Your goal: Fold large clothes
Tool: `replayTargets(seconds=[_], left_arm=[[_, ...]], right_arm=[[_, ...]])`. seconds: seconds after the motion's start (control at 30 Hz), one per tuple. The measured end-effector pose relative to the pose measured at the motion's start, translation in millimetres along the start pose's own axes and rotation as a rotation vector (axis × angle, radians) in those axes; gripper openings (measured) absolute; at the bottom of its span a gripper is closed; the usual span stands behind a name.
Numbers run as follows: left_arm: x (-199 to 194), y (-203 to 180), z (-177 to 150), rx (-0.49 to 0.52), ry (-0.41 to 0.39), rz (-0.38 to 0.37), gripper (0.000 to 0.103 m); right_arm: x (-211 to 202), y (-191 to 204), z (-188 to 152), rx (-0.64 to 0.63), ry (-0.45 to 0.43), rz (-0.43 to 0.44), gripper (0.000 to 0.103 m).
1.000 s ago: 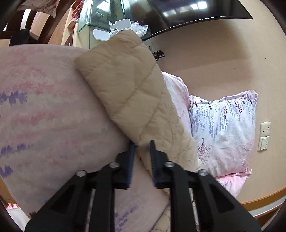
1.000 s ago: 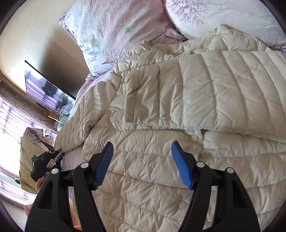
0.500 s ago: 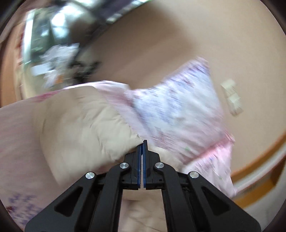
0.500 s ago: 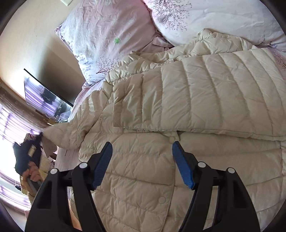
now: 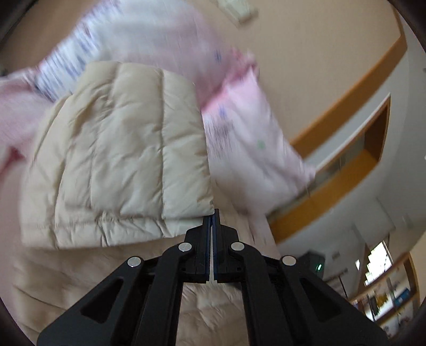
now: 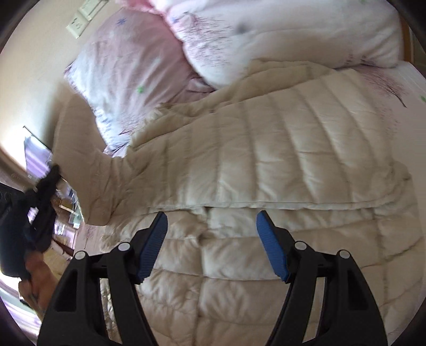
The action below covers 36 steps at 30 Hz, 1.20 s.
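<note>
pink floral pillows (image 6: 127,79) crowd the quilted jacket's (image 6: 266,149) top edge.

Quick headcount from my two wrist feeds. One cream puffer jacket (image 6: 266,165) on the bed, with one sleeve (image 5: 119,149) lifted up. Two floral pillows: one pink pillow (image 6: 125,71) and one white pillow (image 6: 279,34) next to it. One pair of wall switch plates (image 6: 80,18) in the corner. Two grippers: the left gripper (image 5: 212,215) and the right gripper (image 6: 211,229), two fingers each. One hand (image 6: 34,276) that I can make out, pretty blurry.
</note>
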<state>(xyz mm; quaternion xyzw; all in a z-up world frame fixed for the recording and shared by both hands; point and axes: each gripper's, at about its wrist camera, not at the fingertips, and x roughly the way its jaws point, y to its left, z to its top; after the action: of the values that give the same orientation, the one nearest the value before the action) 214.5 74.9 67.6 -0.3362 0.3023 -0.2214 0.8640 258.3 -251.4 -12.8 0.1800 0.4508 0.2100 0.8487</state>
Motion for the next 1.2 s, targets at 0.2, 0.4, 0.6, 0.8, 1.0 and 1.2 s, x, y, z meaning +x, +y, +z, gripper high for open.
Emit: replayTargets(seconds=[0.2,0.4,0.6,0.8,1.0,1.2], left_arm=[[54,-2,-26,0.010,0.130,0.040,0.000],[87,-2,-37,0.027,0.238,0.072,0.002],[69,-8,-38,0.047,0.240,0.012,0.082],[5,-1,-38,0.187,0.173,0.141,0.083],[-30,29,-55,0.312,0.156,0.500,0.083],[-51,55,-64,0.272,0.171,0.566,0.083]], right_arm=[[-9,-22,1,0.027,-0.033,-0.043,0.070],[-14,-31,3,0.031,-0.053,-0.068,0.070],[-19,-21,3,-0.038,-0.077,-0.108,0.070],[-21,30,-7,-0.280,-0.105,-0.112,0.070],[9,117,-32,-0.629,-0.115,-0.142,0.066],[57,168,-42,-0.820,-0.120,-0.253,0.058]])
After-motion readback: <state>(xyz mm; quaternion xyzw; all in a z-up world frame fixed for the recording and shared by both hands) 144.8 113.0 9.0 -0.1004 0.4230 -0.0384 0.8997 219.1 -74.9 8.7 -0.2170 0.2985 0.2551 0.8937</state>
